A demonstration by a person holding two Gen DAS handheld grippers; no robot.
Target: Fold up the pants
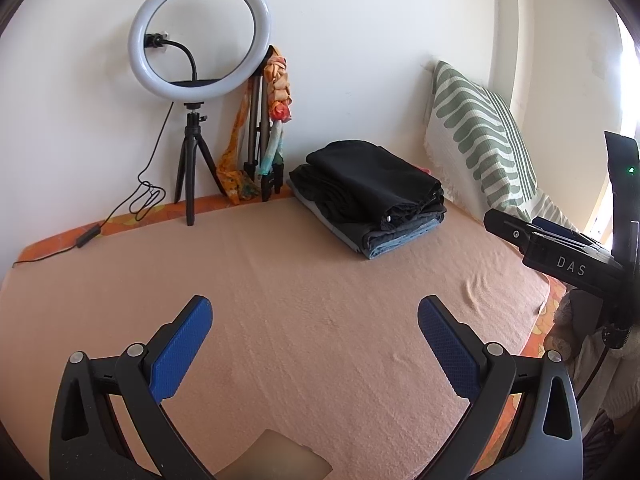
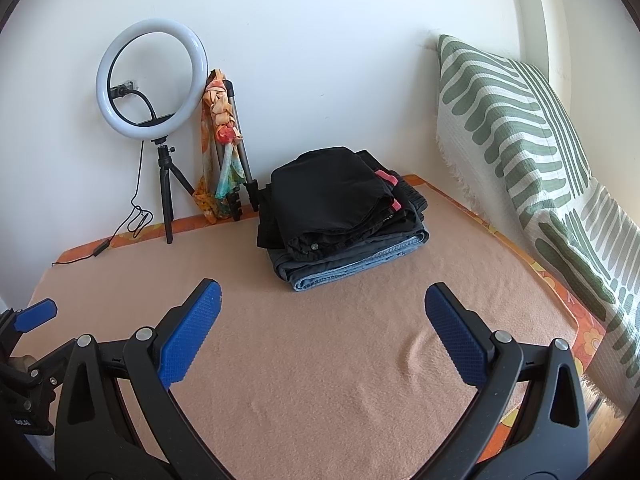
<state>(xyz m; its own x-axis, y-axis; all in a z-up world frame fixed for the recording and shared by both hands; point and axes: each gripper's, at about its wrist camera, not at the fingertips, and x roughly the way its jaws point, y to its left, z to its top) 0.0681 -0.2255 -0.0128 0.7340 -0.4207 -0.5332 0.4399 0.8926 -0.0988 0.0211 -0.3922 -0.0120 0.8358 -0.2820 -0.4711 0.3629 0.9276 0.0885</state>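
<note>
A stack of folded pants (image 1: 372, 192) lies at the far side of the peach blanket (image 1: 300, 300), black pairs on top and blue jeans at the bottom. It also shows in the right wrist view (image 2: 340, 216). My left gripper (image 1: 316, 320) is open and empty, held over the blanket well short of the stack. My right gripper (image 2: 322, 304) is open and empty, just in front of the stack. The right gripper's black body (image 1: 560, 252) shows at the right of the left wrist view. A blue fingertip (image 2: 36, 314) of the left gripper shows at the left edge of the right wrist view.
A ring light on a small tripod (image 1: 196, 64) stands at the back left with its cable (image 1: 132, 208) trailing over the bed. A folded tripod with a colourful scarf (image 1: 272, 120) leans on the wall. A green-striped pillow (image 2: 520, 140) rests along the right wall.
</note>
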